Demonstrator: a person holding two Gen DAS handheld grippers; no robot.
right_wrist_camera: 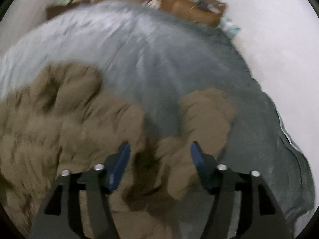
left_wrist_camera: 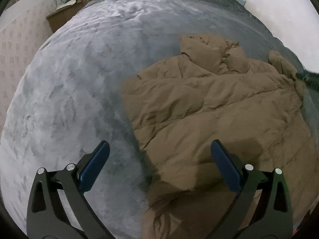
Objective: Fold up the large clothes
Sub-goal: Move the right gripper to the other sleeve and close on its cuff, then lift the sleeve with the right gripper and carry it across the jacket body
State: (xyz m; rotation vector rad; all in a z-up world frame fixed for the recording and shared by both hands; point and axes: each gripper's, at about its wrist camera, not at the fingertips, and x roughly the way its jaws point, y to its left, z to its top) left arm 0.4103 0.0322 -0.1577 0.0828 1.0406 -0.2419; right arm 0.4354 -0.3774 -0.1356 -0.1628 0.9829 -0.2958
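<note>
Left gripper (left_wrist_camera: 159,153): fingers spread wide and holding nothing, poised over the near left edge of the brown quilted coat (left_wrist_camera: 215,103), which lies rumpled on the right half of the grey-blue bed cover (left_wrist_camera: 79,75). Right gripper (right_wrist_camera: 160,151): fingers parted, with a bunched fold of coat (right_wrist_camera: 79,123) between them; blur hides whether they touch it.

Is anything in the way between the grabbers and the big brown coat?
Nothing visible is. The left gripper and right gripper both hang open right over the brown coat on the grey blanket.
</note>
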